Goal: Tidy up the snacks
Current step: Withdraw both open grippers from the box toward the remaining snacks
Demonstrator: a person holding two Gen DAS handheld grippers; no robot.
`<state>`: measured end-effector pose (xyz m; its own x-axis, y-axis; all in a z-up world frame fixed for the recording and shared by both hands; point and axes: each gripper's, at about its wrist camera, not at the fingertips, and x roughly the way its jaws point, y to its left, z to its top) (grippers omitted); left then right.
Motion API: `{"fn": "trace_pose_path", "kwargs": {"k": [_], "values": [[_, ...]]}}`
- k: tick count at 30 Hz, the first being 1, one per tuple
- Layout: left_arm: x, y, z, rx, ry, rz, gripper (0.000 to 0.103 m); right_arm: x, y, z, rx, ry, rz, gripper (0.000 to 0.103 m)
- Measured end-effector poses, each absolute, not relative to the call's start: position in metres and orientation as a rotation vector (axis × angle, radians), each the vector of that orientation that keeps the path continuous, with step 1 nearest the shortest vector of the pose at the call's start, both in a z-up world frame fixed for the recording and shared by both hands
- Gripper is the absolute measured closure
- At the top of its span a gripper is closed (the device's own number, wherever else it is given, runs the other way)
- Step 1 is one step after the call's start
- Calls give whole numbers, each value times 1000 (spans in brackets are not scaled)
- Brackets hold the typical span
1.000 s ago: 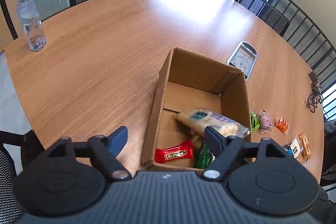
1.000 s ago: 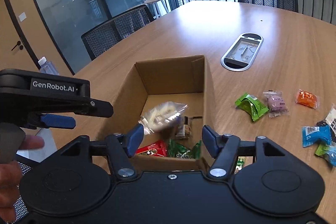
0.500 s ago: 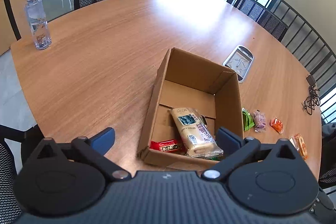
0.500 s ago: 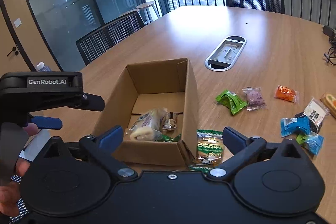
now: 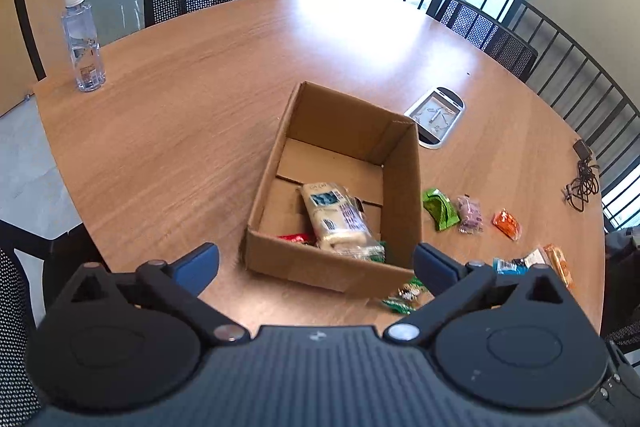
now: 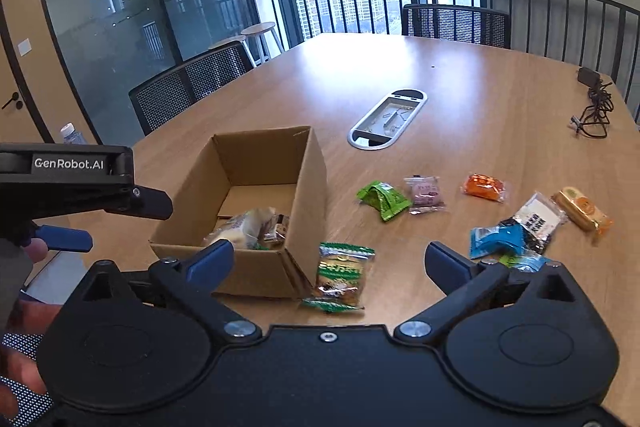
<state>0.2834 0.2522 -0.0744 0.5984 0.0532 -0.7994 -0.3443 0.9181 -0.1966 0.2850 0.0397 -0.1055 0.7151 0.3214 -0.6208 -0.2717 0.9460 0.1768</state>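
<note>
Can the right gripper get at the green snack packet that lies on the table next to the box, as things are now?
Probably yes. The right gripper is open and empty, and the green snack packet lies flat on the table right ahead, outside the cardboard box, with nothing over it.

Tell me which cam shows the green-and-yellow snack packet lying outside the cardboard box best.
Right wrist: the green-and-yellow snack packet lies whole and unblocked on the table, against the cardboard box corner. Left wrist catches only a blurred sliver, partly hidden behind its own finger.
</note>
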Motion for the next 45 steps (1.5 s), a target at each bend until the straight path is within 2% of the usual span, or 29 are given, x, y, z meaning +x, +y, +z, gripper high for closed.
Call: {"fn": "trace_pose_path", "kwargs": {"k": [26,45], "values": [[232,136,-65,-321,855,257,0,255,-81,-97,105,731,380,0],[244,84,-66,-311,861,249,0,283,-176,-89,134,768,414,0]]}}
